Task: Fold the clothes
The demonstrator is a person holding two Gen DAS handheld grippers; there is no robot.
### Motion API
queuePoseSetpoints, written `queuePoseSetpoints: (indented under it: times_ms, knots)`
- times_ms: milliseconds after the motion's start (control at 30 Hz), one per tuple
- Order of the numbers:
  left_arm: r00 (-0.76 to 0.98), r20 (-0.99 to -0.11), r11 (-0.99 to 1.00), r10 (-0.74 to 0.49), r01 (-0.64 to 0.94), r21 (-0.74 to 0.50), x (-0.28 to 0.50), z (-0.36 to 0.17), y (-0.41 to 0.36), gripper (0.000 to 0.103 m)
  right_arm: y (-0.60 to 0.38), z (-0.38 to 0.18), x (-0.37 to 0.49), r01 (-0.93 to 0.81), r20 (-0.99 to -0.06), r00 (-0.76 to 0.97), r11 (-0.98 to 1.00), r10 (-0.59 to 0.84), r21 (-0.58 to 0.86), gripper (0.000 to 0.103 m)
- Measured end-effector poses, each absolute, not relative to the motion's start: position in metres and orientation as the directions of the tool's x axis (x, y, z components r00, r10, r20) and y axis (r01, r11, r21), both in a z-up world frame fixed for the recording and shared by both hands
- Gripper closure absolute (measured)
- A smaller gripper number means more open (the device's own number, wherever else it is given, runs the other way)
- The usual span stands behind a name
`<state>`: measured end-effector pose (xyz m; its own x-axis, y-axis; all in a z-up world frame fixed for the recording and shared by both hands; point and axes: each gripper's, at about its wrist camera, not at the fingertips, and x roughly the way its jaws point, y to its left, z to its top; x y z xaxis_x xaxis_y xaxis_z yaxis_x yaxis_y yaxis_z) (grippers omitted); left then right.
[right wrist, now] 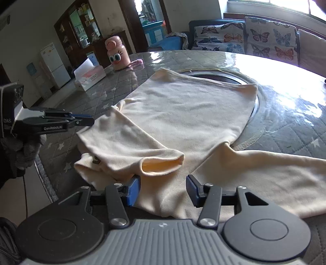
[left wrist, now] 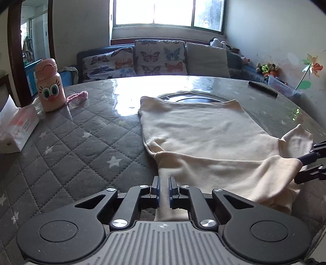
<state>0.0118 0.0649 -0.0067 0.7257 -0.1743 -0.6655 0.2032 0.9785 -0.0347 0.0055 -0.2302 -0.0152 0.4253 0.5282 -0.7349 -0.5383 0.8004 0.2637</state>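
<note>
Lying flat on the round table (left wrist: 85,130), the cream shirt (left wrist: 203,130) is the landmark for everything else. At its near edge the left gripper (left wrist: 164,190) has its jaws almost together, with only a narrow gap between them, and a strip of the shirt runs through that gap — whether the pads really press the cloth, I cannot tell. The right gripper (right wrist: 163,189) stands at the shirt's near side too, its jaws spread wide over the cloth, and one folded sleeve (right wrist: 142,159) lies just in front of its left blue pad. The other sleeve (right wrist: 275,169) stretches out to the right of the shirt's body. Left of the shirt sits a tissue box (left wrist: 16,130), and beyond it a pink bottle (left wrist: 50,87) with a cartoon face — a small pink thing (left wrist: 78,95) lies beside it. Behind the shirt, past the table, a sofa carries butterfly cushions (left wrist: 159,57) under a bright window (left wrist: 169,12).
</note>
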Motion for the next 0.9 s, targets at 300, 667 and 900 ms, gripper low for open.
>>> queuePoseSetpoints:
  times_ms: [300, 667, 900]
  knots:
    - [0.724, -0.670, 0.975, -0.162, 0.221, 0.003, 0.038, -0.013, 0.049, 0.077, -0.245, -0.006, 0.013, -0.467, -0.681, 0.460, 0.807, 0.570, 0.361, 0.053]
    - [0.725, -0.668, 0.975, -0.167, 0.222, -0.003, 0.041, -0.020, 0.051, 0.097, -0.218, -0.030, 0.032, -0.466, -0.735, 0.485, 0.851, 0.474, 0.241, 0.070]
    - [0.756, -0.635, 0.983, -0.161, 0.181, -0.034, 0.035, -0.013, 0.059, 0.098, -0.197, -0.021, 0.019, -0.534, -0.721, 0.548, 0.841, 0.423, 0.088, 0.097]
